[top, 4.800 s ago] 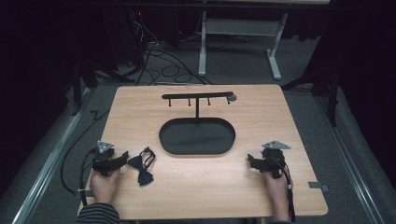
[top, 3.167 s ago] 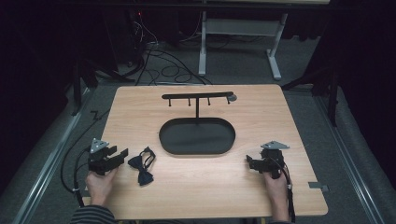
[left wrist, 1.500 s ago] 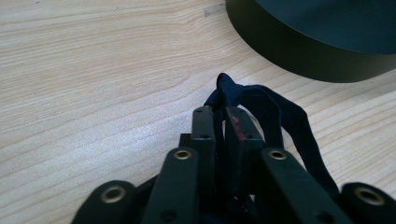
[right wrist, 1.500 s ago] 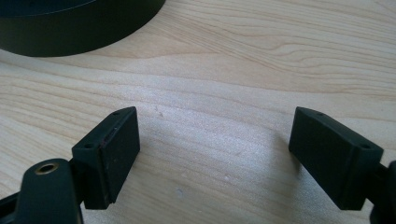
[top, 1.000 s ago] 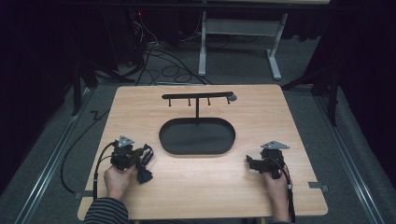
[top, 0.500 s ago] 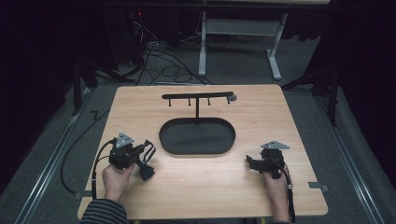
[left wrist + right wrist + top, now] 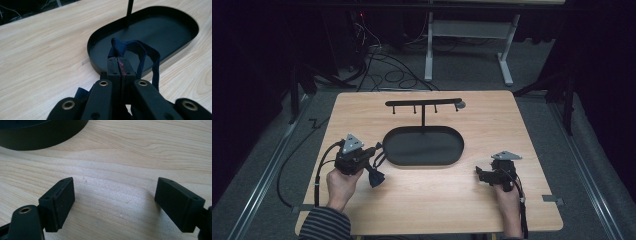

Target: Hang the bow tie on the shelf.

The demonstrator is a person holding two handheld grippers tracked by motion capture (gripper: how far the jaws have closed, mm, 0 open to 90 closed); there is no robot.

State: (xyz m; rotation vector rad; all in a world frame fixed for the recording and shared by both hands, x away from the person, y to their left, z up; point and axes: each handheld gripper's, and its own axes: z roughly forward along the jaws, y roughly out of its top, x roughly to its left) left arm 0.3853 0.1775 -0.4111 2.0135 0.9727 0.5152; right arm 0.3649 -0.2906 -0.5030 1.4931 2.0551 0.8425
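Your wooden table point(image 7: 437, 200) carries the black oval tray point(image 7: 424, 147) at its centre, with the T-shaped hanger stand point(image 7: 424, 104) rising from the tray's far side, pegs pointing down. A few seconds back the dark navy bow tie point(image 7: 374, 175) lay flat on the wood, just left of the tray; now it's off the table, dangling from your left gripper point(image 7: 372, 154), which has come up and in toward the tray's left end. That means the pickup is done, I'd say, and the carry toward the stand is what's left. Your right gripper point(image 7: 482, 175) hasn't budged, parked near the table's right edge.

From above, you get the bow hanging below the jaws, but the grip itself is too small to read. The left gripper view settles it: the jaws are clamped tight together on the strap, with the tie's loop point(image 7: 140, 53) arching up over the tips and the tray's rim point(image 7: 92, 56) right behind. The right gripper view gives you its two pads point(image 7: 60, 202) spread wide apart over bare wood, nothing between them, with the tray's wall point(image 7: 42, 135) at the top left.
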